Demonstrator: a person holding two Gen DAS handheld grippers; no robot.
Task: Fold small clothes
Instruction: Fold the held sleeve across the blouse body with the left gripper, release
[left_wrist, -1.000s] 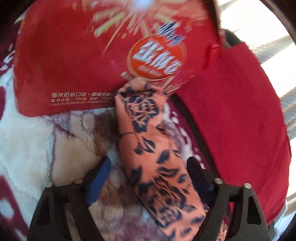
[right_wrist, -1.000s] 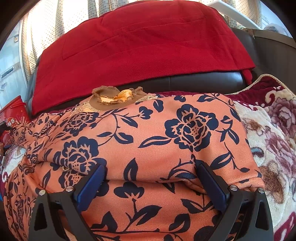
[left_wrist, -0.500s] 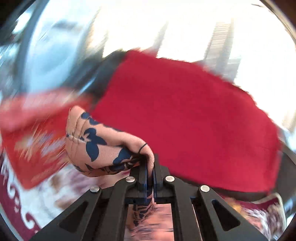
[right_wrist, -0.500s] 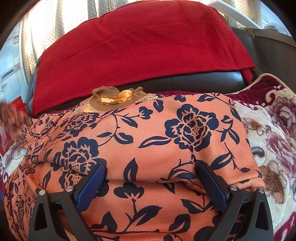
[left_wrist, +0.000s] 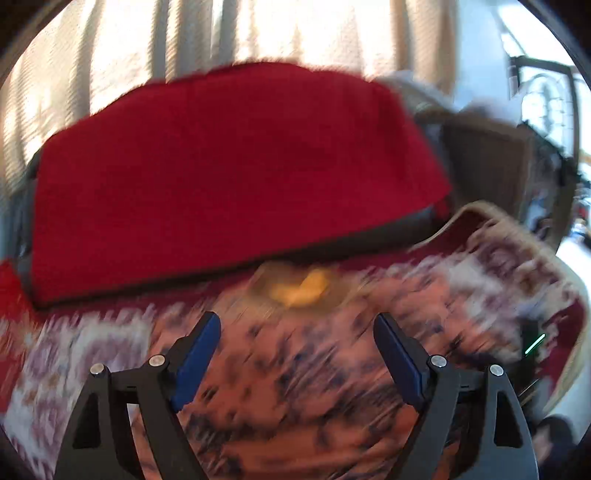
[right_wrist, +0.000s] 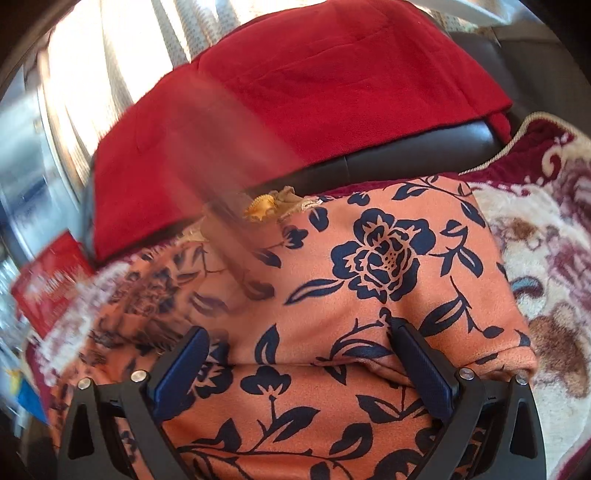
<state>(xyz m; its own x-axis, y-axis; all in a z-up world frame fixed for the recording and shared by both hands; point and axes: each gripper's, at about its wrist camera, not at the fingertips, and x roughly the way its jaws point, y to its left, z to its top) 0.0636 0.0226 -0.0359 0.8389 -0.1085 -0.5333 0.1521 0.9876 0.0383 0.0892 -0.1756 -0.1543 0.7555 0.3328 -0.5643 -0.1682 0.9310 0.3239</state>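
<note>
Sunlit curtains (left_wrist: 129, 66) back a dark sofa whose backrest carries a red fleece throw (left_wrist: 221, 166), seen from the left wrist in heavy motion blur. Left tongs (left_wrist: 295, 350) stand wide with nothing between the blue pads, poised over an orange floral top (left_wrist: 314, 387) spread just ahead of and below them on a plush floral blanket (left_wrist: 517, 280). Beyond the tongs lies the garment's tan collar (left_wrist: 299, 288), against the foot of the backrest. Smearing hides finer detail of the cloth.

From the right wrist, the same red fleece throw (right_wrist: 332, 92) fills the background above the sofa's dark leather edge (right_wrist: 406, 155). Right tongs (right_wrist: 299, 354) are also spread wide and grip nothing; both pads rest on the orange floral top (right_wrist: 369, 258), apparently pinning it flat so a fold can hold its line. A folded edge runs across just ahead of the pads. To the tongs' left a blurred streak of cloth, probably a sleeve (right_wrist: 229, 229), crosses the body toward the collar (right_wrist: 280, 203). Farther left sits a red snack bag (right_wrist: 48, 280); to the right, the plush floral blanket (right_wrist: 535, 240) lies bare.
</note>
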